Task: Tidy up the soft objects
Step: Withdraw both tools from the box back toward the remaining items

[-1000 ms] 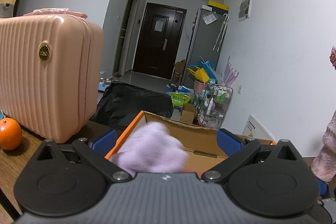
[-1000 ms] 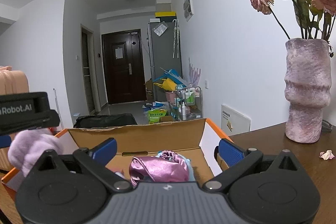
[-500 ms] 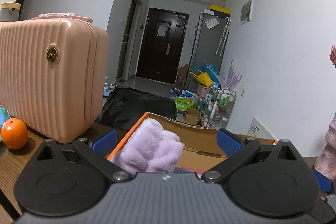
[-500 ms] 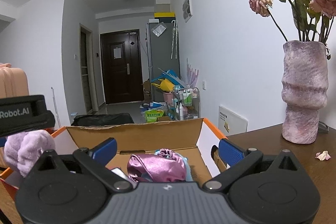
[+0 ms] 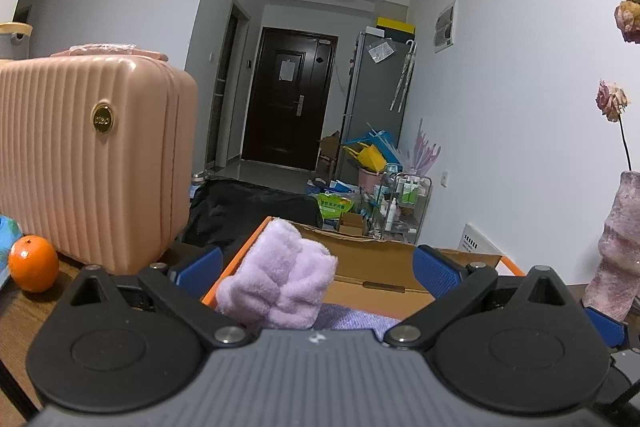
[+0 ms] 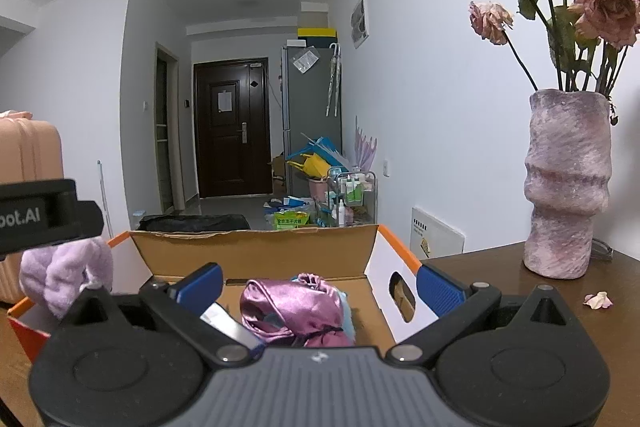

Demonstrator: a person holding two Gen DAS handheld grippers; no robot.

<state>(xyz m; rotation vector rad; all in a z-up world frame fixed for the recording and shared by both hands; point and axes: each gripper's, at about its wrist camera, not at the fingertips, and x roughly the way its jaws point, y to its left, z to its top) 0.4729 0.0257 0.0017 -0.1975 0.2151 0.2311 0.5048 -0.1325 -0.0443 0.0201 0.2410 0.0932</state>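
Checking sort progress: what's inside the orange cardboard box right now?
Inside the box: a shiny purple satin cloth over something light blue. A fluffy lilac cloth sits at its left edge. The right gripper body hides the near floor.

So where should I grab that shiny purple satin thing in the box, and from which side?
Pinch the raised fold on top of the satin cloth, coming straight down from above. It lies crumpled in the cardboard box, whose walls block a sideways approach. The right gripper is open over it.
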